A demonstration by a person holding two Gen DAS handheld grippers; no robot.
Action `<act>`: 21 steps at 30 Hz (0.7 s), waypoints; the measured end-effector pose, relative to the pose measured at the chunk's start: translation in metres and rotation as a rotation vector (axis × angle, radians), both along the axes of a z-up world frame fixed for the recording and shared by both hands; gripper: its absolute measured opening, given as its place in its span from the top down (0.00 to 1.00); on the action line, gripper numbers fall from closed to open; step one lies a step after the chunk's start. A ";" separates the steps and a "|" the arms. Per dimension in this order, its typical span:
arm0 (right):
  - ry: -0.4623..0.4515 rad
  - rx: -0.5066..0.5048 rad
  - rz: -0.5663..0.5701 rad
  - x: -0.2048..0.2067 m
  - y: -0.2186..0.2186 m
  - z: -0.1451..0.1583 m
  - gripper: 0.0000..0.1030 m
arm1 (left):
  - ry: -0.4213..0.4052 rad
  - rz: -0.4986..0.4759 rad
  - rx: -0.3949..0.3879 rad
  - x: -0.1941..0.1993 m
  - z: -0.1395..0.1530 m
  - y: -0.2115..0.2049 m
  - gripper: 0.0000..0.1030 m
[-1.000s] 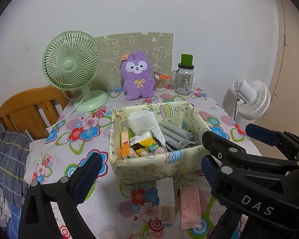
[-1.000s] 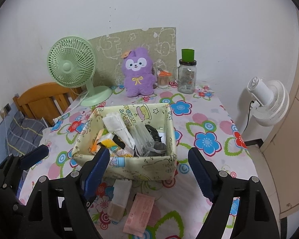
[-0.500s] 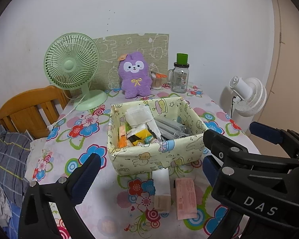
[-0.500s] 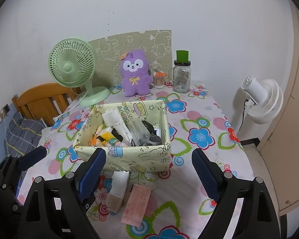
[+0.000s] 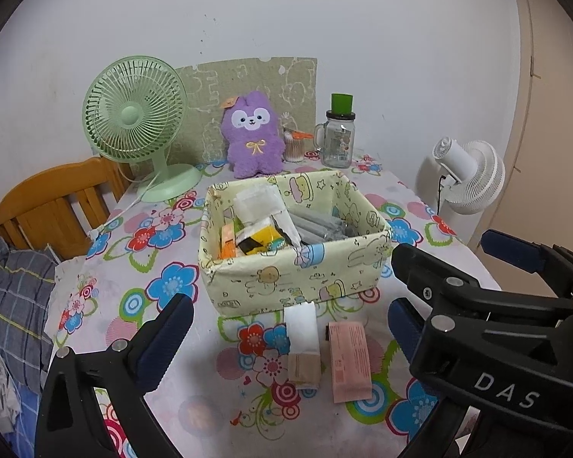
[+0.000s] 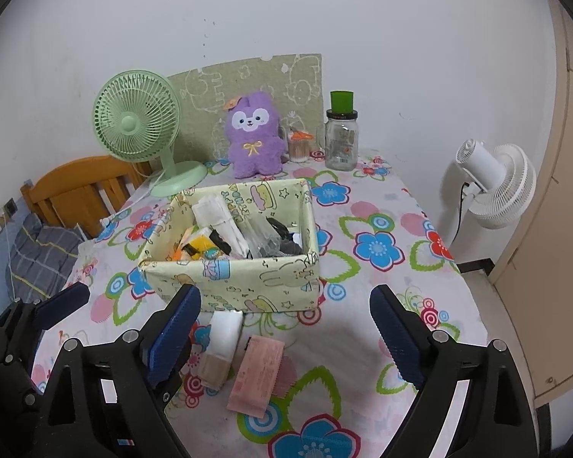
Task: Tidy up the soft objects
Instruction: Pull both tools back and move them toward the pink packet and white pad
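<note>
I hold both grippers back, left gripper (image 5: 286, 328) and right gripper (image 6: 286, 316) spread and empty; the white packet (image 6: 225, 330) and pink packet (image 6: 258, 376) lie before the fabric box (image 6: 233, 278), awaiting pickup

- You're in a home, likely a bedroom corner.
- Your desk (image 5: 164, 290) wears a flowery cloth.
- A purple plush toy (image 5: 253, 135) and green fan (image 5: 133, 114) stand by the wall.
- A wooden headboard (image 5: 53, 206) and plaid bedding (image 5: 15, 305) sit left.
</note>
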State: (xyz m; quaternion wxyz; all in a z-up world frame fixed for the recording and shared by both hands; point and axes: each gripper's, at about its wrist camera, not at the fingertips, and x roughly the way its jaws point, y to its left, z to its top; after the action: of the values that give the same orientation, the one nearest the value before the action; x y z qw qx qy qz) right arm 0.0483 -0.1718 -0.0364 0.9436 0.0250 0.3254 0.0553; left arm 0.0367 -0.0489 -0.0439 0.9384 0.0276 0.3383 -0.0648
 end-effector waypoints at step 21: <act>0.056 0.016 0.008 0.003 -0.003 -0.035 0.11 | 0.066 -0.034 -0.004 0.005 -0.034 -0.005 0.00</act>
State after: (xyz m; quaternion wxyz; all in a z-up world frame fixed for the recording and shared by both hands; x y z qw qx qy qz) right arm 0.0509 -0.1746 -0.0711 0.9337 0.0328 0.3513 0.0609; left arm 0.0418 -0.0536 -0.0784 0.9256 0.0291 0.3684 -0.0822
